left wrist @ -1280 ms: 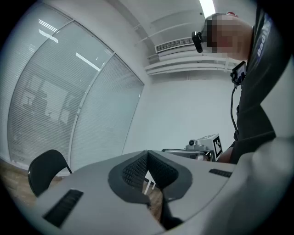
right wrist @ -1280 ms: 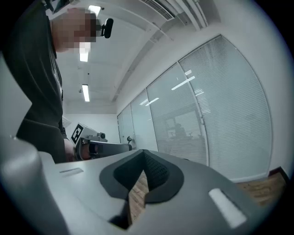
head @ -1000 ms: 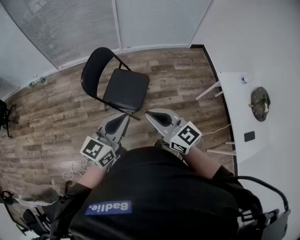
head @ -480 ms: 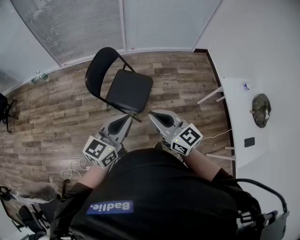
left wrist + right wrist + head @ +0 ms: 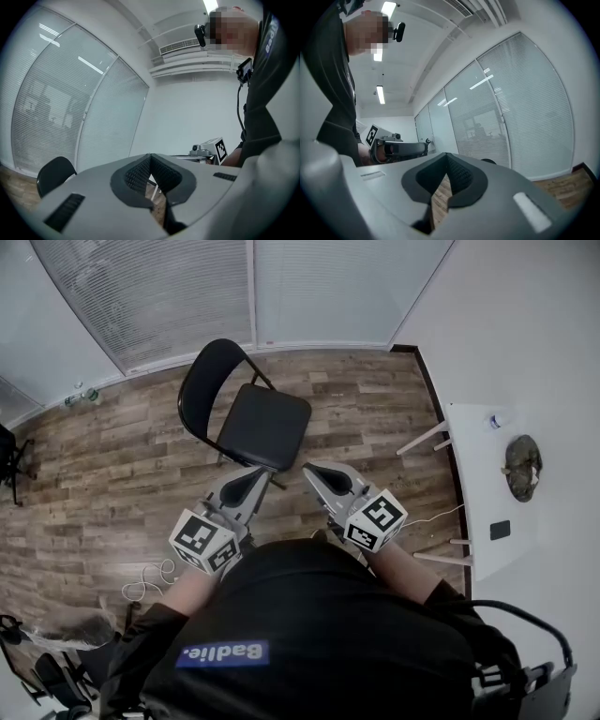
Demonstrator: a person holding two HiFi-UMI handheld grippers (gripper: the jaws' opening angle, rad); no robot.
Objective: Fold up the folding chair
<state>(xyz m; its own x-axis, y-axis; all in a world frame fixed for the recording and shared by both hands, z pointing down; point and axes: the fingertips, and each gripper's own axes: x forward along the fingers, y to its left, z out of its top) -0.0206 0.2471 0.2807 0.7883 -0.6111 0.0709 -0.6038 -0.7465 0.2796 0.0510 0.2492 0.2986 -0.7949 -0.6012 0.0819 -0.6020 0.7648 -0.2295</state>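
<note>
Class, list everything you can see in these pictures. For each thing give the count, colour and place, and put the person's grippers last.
folding chair: one, black, standing unfolded on the floor just ahead of the grippers
floor: one, brown wood planks
table: one, white, at the right by the wall
lumpy object: one, dark greenish, on the table
flat object: one, black, on the table's near part
cable: one, white, on the floor at the left
blinds: several panels, pale grey, along the far wall
left gripper: one, grey, jaws together, empty
right gripper: one, grey, jaws together, empty
</note>
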